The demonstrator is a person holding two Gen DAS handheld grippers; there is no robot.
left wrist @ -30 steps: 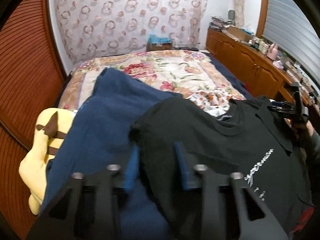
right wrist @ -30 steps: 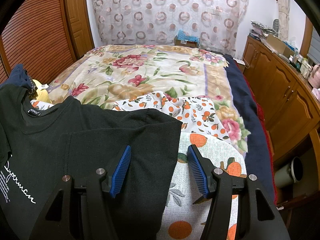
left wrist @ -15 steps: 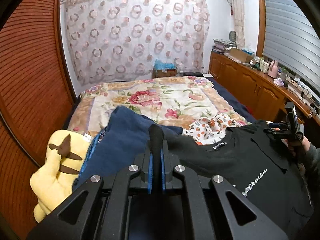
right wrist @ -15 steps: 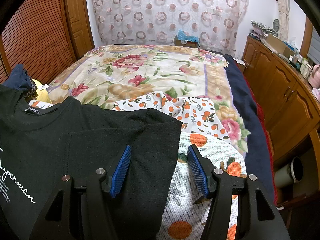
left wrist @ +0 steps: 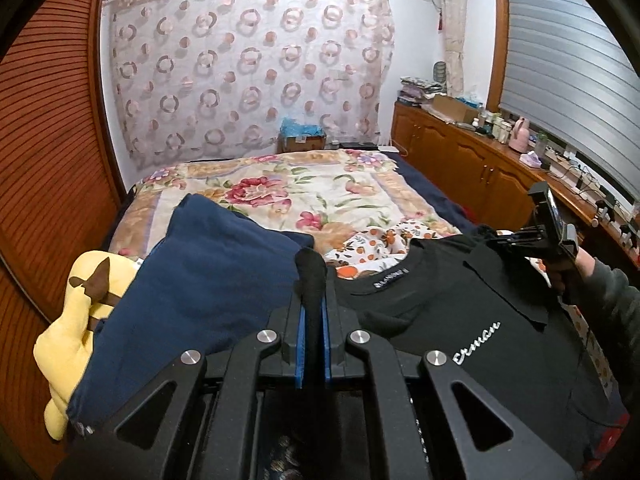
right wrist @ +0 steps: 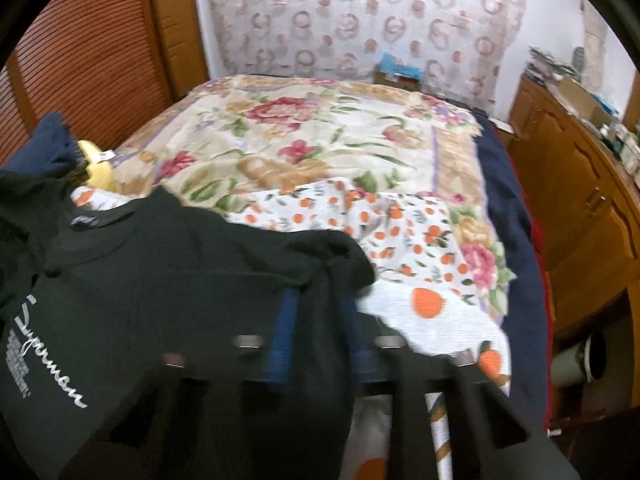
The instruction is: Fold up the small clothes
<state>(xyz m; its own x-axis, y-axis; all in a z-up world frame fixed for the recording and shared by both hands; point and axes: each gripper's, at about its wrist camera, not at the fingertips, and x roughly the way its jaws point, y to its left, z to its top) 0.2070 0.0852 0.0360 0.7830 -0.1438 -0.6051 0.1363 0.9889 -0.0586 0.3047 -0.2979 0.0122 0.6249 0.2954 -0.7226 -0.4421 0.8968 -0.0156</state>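
Note:
A black T-shirt (left wrist: 460, 308) with white script lettering is held up over the bed, collar away from me. My left gripper (left wrist: 313, 320) is shut on its left shoulder edge, with black fabric sticking up between the blue pads. My right gripper (right wrist: 320, 340) is blurred in its own view, its blue pads close together on the shirt's (right wrist: 180, 300) right sleeve fabric. The right gripper also shows in the left wrist view (left wrist: 516, 238), at the shirt's far shoulder.
A navy garment (left wrist: 200, 288) and a yellow plush toy (left wrist: 76, 320) lie to the left. An orange-print cloth (right wrist: 400, 248) lies on the floral bedspread (left wrist: 312, 188). Wooden cabinets (right wrist: 580, 208) run along the right. A slatted wardrobe (left wrist: 48, 160) stands on the left.
My left gripper closed on the shirt's shoulder and lifted it. My right gripper, open half a second ago, has closed on the sleeve and is moving, so its view is blurred.

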